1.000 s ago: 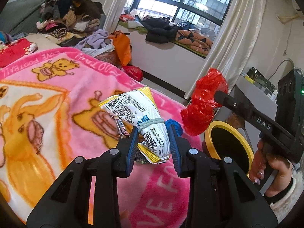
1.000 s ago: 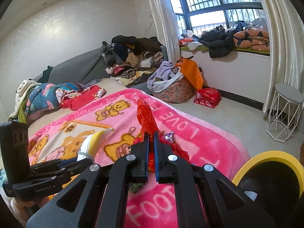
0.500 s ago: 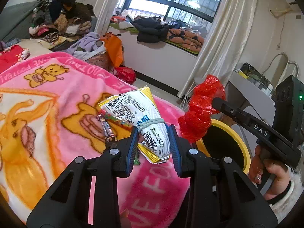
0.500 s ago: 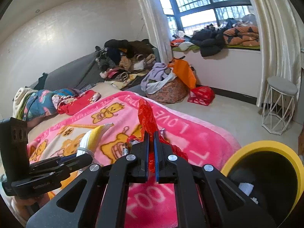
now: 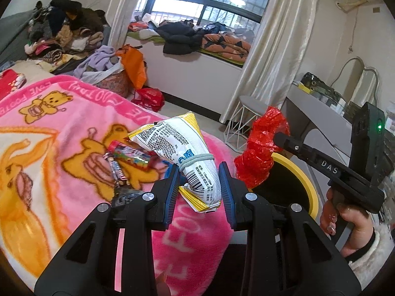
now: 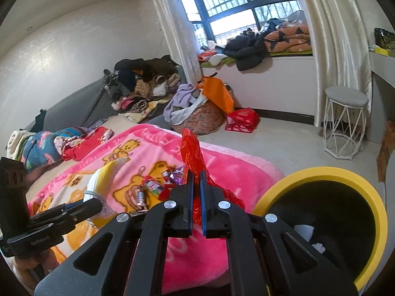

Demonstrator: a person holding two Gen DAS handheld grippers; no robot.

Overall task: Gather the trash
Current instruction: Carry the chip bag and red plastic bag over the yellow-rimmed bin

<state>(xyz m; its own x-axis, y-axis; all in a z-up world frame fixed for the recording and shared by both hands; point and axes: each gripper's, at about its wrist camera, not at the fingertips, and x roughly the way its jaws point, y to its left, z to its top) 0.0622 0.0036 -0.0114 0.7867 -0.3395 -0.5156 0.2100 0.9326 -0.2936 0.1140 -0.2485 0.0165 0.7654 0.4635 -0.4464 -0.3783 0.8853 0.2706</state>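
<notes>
My left gripper (image 5: pixel 198 185) is shut on a white and yellow snack bag (image 5: pixel 180 148) tied with a hair band, held above the pink blanket (image 5: pixel 61 123). My right gripper (image 6: pixel 196 185) is shut on a crumpled red plastic wrapper (image 6: pixel 191 150); it also shows in the left wrist view (image 5: pixel 261 153), just left of the yellow-rimmed black trash bin (image 5: pixel 309 187). The bin (image 6: pixel 318 172) stands at the bed's edge with white scraps inside. Several candy wrappers (image 5: pixel 130 157) lie on the blanket; they also show in the right wrist view (image 6: pixel 158 187).
A white wire stool (image 6: pixel 343 125) stands on the floor by the curtain. A laundry basket with clothes (image 6: pixel 197 113) and a red bag (image 6: pixel 242 120) sit past the bed. Clothes pile on the sofa (image 5: pixel 59 32) and window ledge (image 5: pixel 197 37).
Both grippers have moved toward the bin end of the bed with their loads still held. The bin looms larger in the right wrist view and candy wrappers have come into sight.
</notes>
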